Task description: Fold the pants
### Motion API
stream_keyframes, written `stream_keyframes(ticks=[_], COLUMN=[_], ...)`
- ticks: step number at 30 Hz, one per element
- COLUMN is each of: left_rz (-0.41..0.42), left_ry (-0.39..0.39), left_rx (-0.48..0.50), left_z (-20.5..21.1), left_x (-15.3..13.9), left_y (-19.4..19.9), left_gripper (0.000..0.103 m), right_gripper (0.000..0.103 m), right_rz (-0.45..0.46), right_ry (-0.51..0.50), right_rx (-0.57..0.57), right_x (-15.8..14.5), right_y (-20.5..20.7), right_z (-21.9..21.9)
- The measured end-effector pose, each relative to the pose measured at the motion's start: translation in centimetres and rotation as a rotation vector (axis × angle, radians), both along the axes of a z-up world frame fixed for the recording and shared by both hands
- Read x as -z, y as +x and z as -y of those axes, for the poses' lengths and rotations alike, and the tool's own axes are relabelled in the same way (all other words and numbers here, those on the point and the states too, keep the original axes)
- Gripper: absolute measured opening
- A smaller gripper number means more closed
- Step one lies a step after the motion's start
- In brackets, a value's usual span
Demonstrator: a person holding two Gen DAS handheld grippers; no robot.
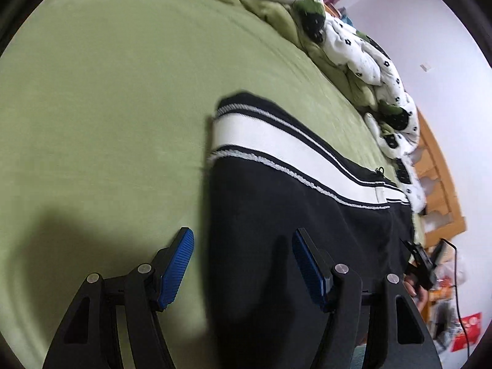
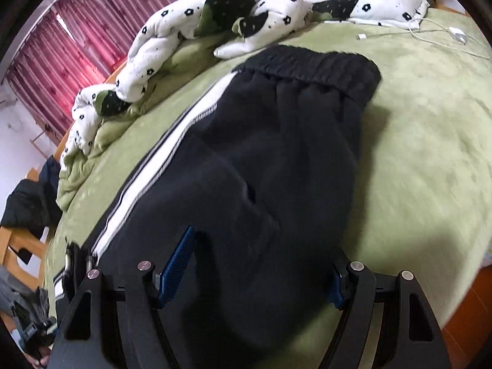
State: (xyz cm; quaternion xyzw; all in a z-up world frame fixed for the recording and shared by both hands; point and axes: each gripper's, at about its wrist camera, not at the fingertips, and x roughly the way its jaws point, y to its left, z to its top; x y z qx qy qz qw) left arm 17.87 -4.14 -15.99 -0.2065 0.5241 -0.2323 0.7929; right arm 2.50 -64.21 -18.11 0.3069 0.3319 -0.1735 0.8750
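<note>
Pants (image 2: pixel 261 160) lie halved lengthwise on the bed (image 1: pixel 101 98); left tongs (image 1: pixel 243 258) and right tongs (image 2: pixel 264 264) hover released. Next, seize the cuffs and fold toward the waistband.

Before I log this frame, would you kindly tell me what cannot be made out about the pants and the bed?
- Pants: the near end runs under the right tongs and off the bottom edge in the right wrist view.
- Left wrist view: motion blur smears the side stripe.
- Small items beside the white cable: too small to identify.
- Bed: edges cut off.
</note>
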Motion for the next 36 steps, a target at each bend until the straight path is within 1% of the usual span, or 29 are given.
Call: stream_keyframes(ticks=[2, 3, 5, 6, 7, 8, 9, 10, 12, 14, 17, 20, 21, 23, 26, 29, 31, 32, 33, 34, 35, 36], left_rz=[0.025, 0.024, 0.016, 0.011, 0.012, 0.014, 0.012, 0.008, 0.025, 0.052, 0.081, 0.100, 0.113, 0.136, 0.166, 0.169, 0.171, 0.163, 0.154, 0.135, 0.114, 0.106], left_ry=[-0.032, -0.045, -0.057, -0.049, -0.030, -0.010, -0.011, -0.032, -0.056, -0.081, -0.123, -0.176, -0.180, -0.162, -0.133, -0.040, 0.032, 0.099, 0.139, 0.182, 0.223, 0.247], left_rx=[0.024, 0.032, 0.029, 0.030, 0.027, 0.018, 0.004, -0.013, -0.030, -0.030, -0.032, -0.040, -0.051, -0.088, -0.148, -0.203, -0.223, -0.222, -0.221, -0.219, -0.221, -0.228], left_z=[0.6, 1.0, 1.6, 1.9, 2.2, 2.4, 2.3, 2.2, 1.7, 1.3, 0.6, -1.2, -2.2, -4.5, -9.6, -15.2, -17.8, -18.6, -19.1, -19.3, -19.7, -19.8], left_x=[0.2, 0.4, 0.4, 0.3, 0.1, -0.2, -0.5, -0.9, -2.1, -3.6, -5.7, -7.3, -8.1, -9.3, -10.8, -11.8, -11.5, -10.8, -10.2, -8.9, -7.4, -6.5], left_y=[0.6, 1.1, 1.6, 1.8, 2.1, 2.2, 2.2, 2.1, 2.0, 2.1, 2.6, 3.2, 3.4, 3.4, 3.4, 3.5, 3.6, 3.8, 4.0, 4.2, 4.4, 4.5], left_gripper=[0.063, 0.062, 0.061, 0.054, 0.046, 0.032, 0.026, 0.022, 0.011, 0.010, 0.010, 0.010, 0.010, 0.010, 0.010, 0.010, 0.010, 0.010, 0.011, 0.011, 0.014, 0.021], right_gripper=[0.074, 0.074, 0.070, 0.057, 0.036, 0.028, 0.020, 0.018, 0.017, 0.016, 0.015, 0.015, 0.015, 0.015, 0.015, 0.015, 0.015, 0.015, 0.015, 0.015, 0.015, 0.015], right_rz=[0.023, 0.032, 0.038, 0.029, 0.023, 0.008, 0.005, 0.013, 0.022, 0.038, 0.055, 0.103, 0.124, 0.159, 0.219, 0.244, 0.229, 0.199, 0.166, 0.105, 0.055, 0.007], right_ry=[0.022, 0.035, 0.065, 0.069, 0.070, 0.061, 0.040, 0.020, -0.054, -0.117, -0.181, -0.211, -0.221, -0.222, -0.206, -0.160, -0.137, -0.131, -0.123, -0.115, -0.120, -0.125], right_rx=[0.013, 0.019, 0.046, 0.055, 0.050, 0.026, 0.021, 0.029, 0.040, 0.028, 0.007, -0.024, -0.046, -0.100, -0.207, -0.292, -0.351, -0.380, -0.397, -0.413, -0.400, -0.377], right_x=[0.1, 0.1, 0.1, 0.2, 0.1, -0.2, -0.8, -1.5, -4.0, -6.5, -10.3, -13.6, -15.0, -16.5, -18.1, -17.5, -15.5, -13.8, -12.4, -10.2, -8.5, -7.0], right_y=[1.3, 1.8, 2.8, 3.2, 3.5, 3.9, 3.9, 3.9, 4.1, 4.7, 5.7, 6.2, 6.6, 7.0, 8.0, 9.4, 10.6, 11.4, 12.1, 13.1, 13.7, 14.2], right_z=[1.0, 1.5, 2.4, 2.6, 2.6, 2.4, 2.1, 1.7, 0.0, -1.7, -4.5, -7.4, -8.9, -11.3, -15.6, -19.2, -21.4, -22.4, -23.0, -23.7, -23.8, -23.6])
